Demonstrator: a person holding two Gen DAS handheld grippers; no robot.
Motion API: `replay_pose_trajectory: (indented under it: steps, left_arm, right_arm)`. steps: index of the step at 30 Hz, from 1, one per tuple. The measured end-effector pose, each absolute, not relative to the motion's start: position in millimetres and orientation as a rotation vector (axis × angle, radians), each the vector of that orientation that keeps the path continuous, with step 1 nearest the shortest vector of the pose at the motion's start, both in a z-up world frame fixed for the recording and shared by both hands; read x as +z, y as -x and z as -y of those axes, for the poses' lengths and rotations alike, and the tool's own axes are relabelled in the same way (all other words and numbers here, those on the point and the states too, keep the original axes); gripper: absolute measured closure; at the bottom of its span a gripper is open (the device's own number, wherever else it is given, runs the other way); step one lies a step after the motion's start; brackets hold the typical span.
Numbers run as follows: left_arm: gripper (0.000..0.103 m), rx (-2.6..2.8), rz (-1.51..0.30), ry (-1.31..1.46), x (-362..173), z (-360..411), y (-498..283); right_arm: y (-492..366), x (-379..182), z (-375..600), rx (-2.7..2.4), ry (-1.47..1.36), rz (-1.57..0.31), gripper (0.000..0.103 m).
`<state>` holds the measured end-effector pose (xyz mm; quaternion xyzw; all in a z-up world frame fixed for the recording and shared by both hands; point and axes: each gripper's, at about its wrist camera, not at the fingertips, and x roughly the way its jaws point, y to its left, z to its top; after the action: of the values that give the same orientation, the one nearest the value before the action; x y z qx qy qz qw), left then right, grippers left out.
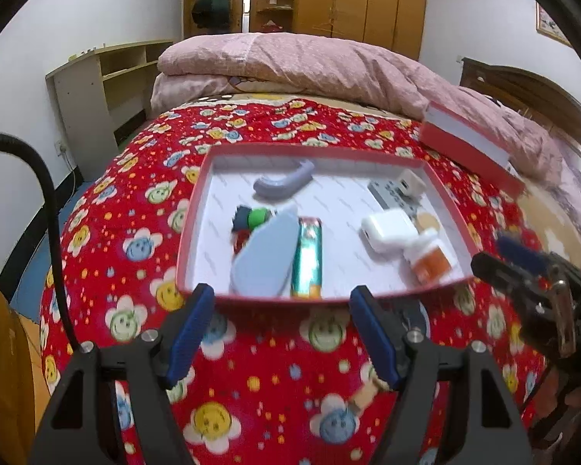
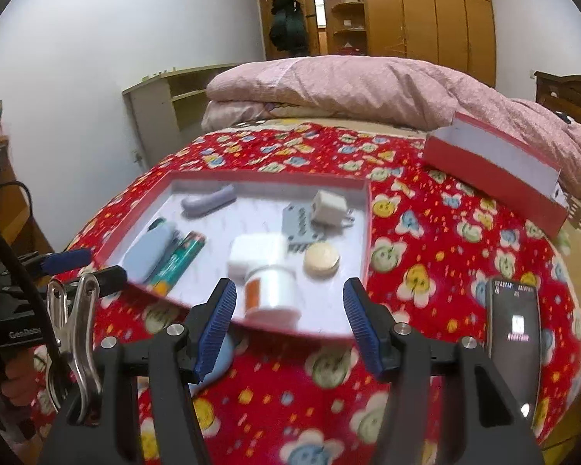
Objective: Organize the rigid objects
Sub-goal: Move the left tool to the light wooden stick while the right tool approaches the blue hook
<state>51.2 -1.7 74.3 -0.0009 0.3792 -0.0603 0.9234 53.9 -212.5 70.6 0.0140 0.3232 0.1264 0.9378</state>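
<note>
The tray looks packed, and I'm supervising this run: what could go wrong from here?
The tray sits on a soft quilt, so pressing its rim could tilt it and slide the items. The white bottle lies on its side by the near rim and may roll. The phone lies near the right gripper and could get knocked.

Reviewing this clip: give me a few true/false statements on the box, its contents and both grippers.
1. Both grippers are open and empty. True: left gripper, right gripper.
2. The white charger block lies inside the open box. True.
3. The lid covers the box. False: it lies apart on the red blanket.
4. The phone is in the box. False: it lies on the blanket beside it.
5. The teal lighter stands upright. False: it lies flat.
</note>
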Motion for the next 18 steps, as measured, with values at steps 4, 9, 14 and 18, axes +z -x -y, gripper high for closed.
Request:
replay_pose_trajectory:
  steps: [4, 9, 14, 18]
  left_arm:
    - [0.027, -0.145, -0.792, 0.006, 67, 2, -38]
    - [0.027, -0.173, -0.808, -0.032, 56, 12, -26]
    - [0.027, -0.213, -0.817, -0.081, 47, 27, -19]
    - [0.027, -0.234, -0.829, -0.125, 39, 40, -18]
  right_arm:
    - [-34, 62, 212, 0.275, -0.027, -0.683, 0.044]
    - [-17, 47, 210, 0.286, -0.010, -0.723, 0.044]
    - [-6, 33, 212, 0.290, -0.020, -0.754, 0.044]
    - [-1, 25, 216, 0.279, -0.020, -0.768, 0.044]
